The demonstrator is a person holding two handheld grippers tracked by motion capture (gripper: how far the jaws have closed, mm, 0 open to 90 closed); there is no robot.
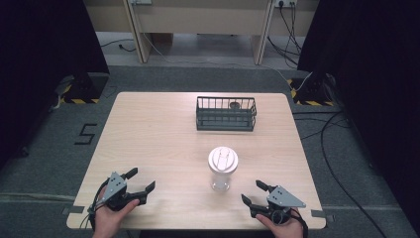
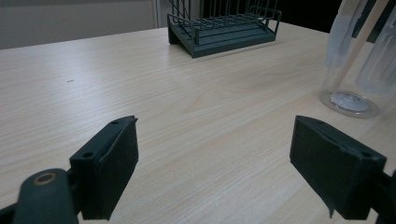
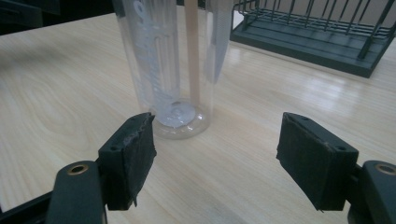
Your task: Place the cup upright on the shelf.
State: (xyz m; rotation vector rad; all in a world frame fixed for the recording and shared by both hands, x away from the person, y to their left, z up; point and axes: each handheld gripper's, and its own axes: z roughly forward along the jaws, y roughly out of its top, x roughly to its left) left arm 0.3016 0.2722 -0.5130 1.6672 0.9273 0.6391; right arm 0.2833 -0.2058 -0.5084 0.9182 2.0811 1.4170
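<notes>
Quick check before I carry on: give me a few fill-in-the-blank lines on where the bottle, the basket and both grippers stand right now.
1. The clear bottle stands upright with its white lid ____.
2. The wire basket sits on the ____ side of the bottle from the person.
3. The left gripper and right gripper both have their jaws ____.
4. The bottle stands nearer the ____ gripper.

Missing words: on; far; open; right

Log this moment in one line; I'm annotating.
left gripper: open, empty | right gripper: open, empty | clear plastic white-lidded tumbler: upright between them | dark wire basket: beyond
</notes>
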